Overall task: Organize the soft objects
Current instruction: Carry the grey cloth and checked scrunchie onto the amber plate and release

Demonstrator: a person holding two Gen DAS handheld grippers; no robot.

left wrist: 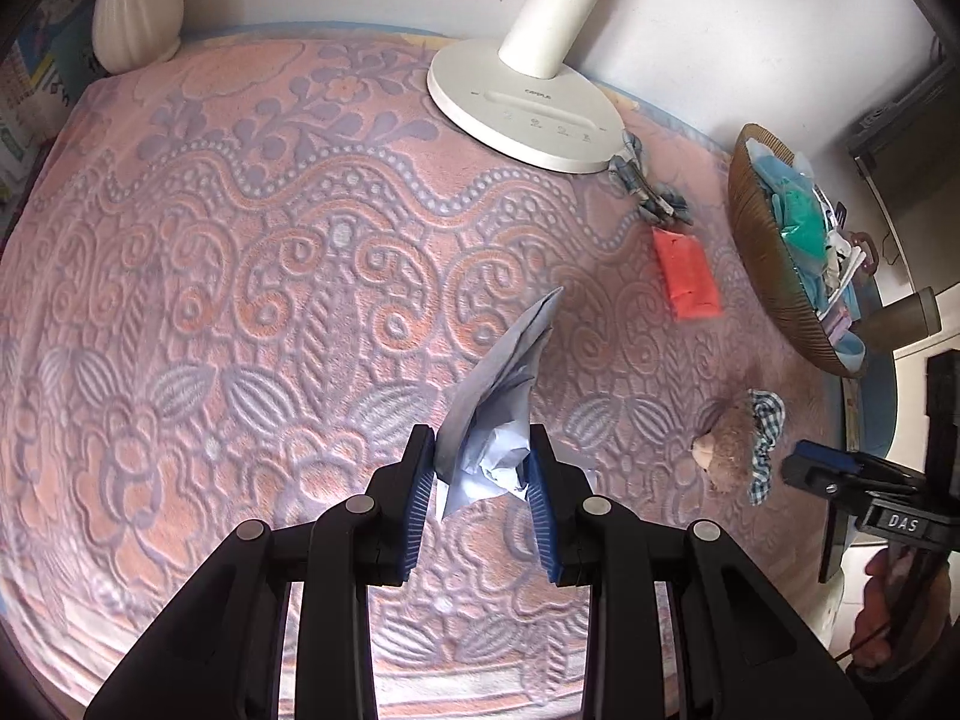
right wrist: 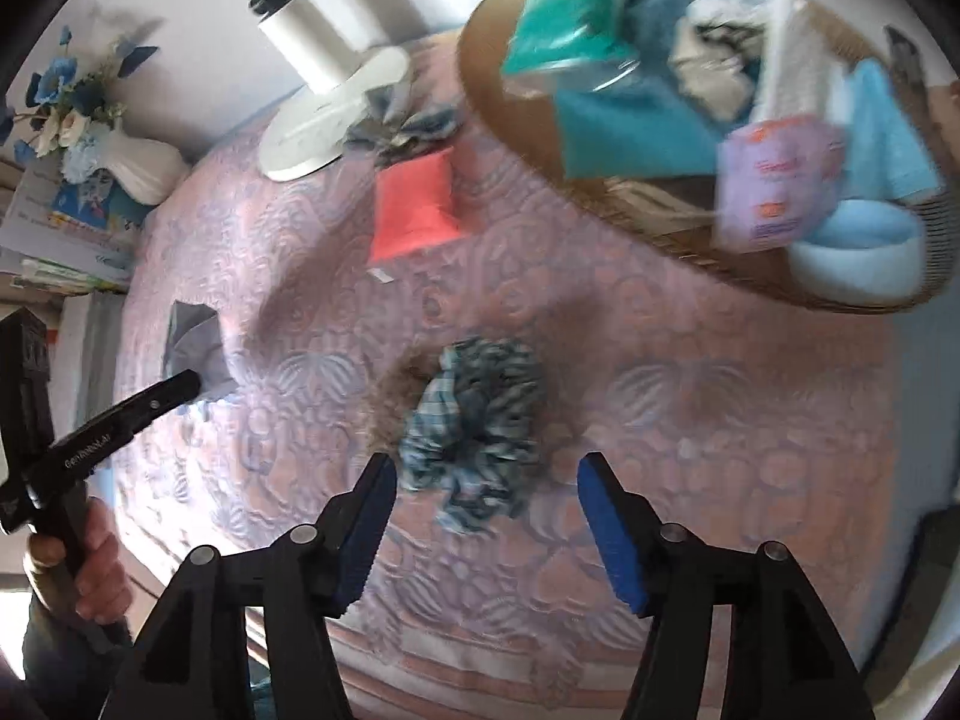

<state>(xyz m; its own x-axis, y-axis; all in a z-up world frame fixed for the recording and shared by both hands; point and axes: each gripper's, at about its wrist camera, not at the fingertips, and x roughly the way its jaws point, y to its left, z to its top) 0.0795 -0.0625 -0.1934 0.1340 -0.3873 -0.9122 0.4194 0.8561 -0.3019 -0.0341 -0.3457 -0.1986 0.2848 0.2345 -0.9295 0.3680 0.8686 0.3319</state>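
Scrunchie (right wrist: 474, 450) lies between the open right tool (right wrist: 486, 516); left tool (left wrist: 480, 480) clamps blue cloth (left wrist: 498, 408).

The blanket (left wrist: 240, 240) on the tabletop is pink with purple flowers and swirls. The cloth (left wrist: 498, 420) in the left tongs (left wrist: 480, 474) is light blue. The tongs are black with blue pads (right wrist: 606, 531). The scrunchie (right wrist: 474, 420) is blue and white checks. A little pouch (left wrist: 687, 273) is red. The basket (right wrist: 480, 78) is brown. The lamp (left wrist: 528, 102) and vase (left wrist: 135, 6) are white.
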